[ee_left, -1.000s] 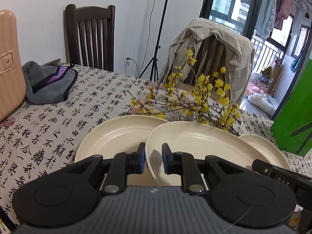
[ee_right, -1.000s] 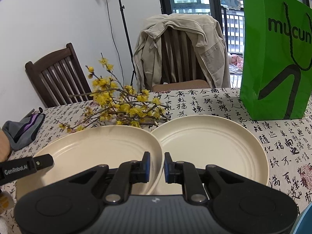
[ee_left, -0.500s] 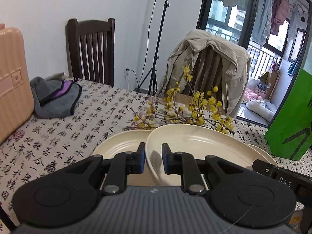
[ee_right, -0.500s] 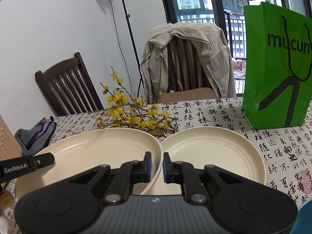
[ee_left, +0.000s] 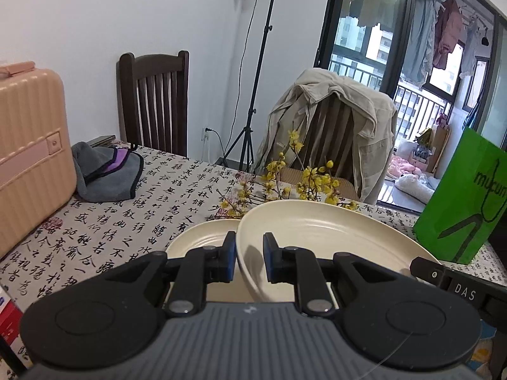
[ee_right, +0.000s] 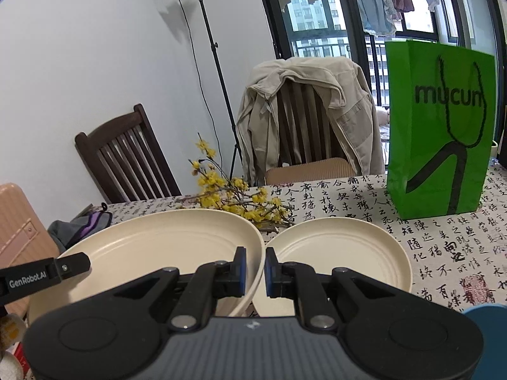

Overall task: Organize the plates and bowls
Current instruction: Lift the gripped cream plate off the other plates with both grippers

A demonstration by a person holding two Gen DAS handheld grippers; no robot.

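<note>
Left gripper [ee_left: 249, 261] pinched on left rim of cream plate [ee_left: 323, 231]; right gripper [ee_right: 255, 272] pinched on its right rim. Plate held tilted above tabletop [ee_left: 133, 218]. Second cream plate [ee_left: 202, 237] seen below at left, third cream plate [ee_right: 342, 250] at right, both flat on calligraphy cloth. Yellow flower sprig [ee_right: 234, 199] laid beyond plates, near far edge; green bag [ee_right: 440, 129] stood toward far right corner.

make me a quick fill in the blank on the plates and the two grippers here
1. The raised round cream plate is gripped by ____ grippers at once.
2. The left gripper is clamped on the plate's ____.
3. The right gripper has a second cream plate lying flat on the ____ beyond it.
4. The bag by that plate is ____.

Missing words: two; rim; table; green
</note>
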